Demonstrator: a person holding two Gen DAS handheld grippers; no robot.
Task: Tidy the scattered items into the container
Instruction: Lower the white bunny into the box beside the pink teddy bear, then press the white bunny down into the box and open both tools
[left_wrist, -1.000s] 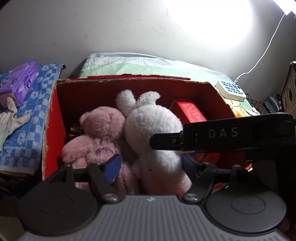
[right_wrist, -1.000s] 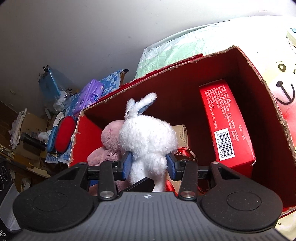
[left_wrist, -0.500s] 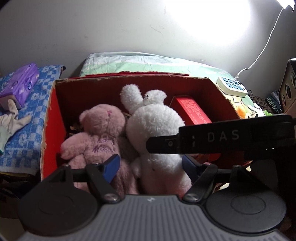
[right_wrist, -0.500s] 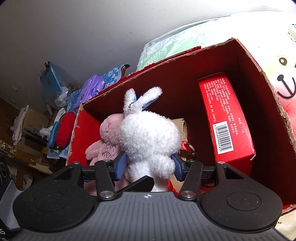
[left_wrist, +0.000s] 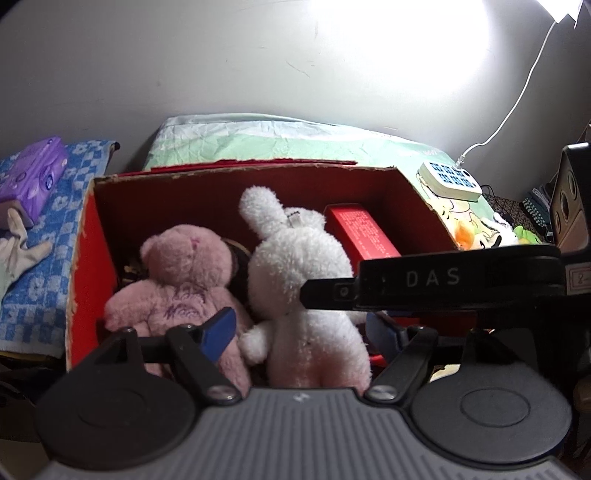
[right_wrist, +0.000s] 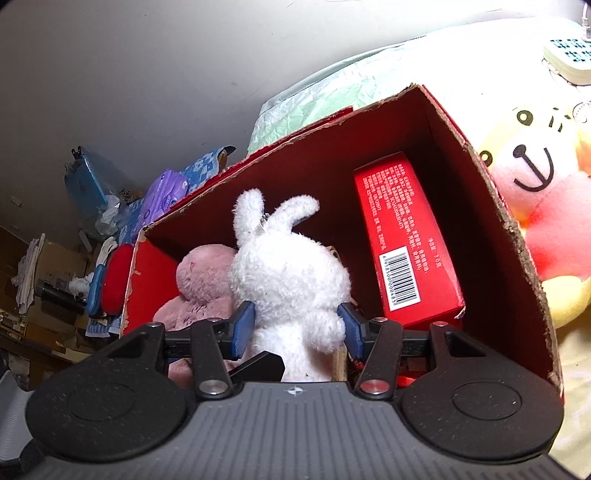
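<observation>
Right claw (right_wrist: 295, 330) spread wide, pads flanking white rabbit (right_wrist: 291, 280) in box (right_wrist: 517, 229).

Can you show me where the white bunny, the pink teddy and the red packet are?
white bunny (right_wrist: 291, 273), right wrist view, its fluffy head.
pink teddy (left_wrist: 184, 254), left wrist view, back of its head.
red packet (right_wrist: 402, 236), right wrist view, printed side.

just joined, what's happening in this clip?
A person is tidying toys into a red cardboard box. The right gripper has its blue pads on either side of a white plush rabbit standing in the box, beside a pink teddy bear and a red carton. The left gripper hovers open at the box, holding nothing.
</observation>
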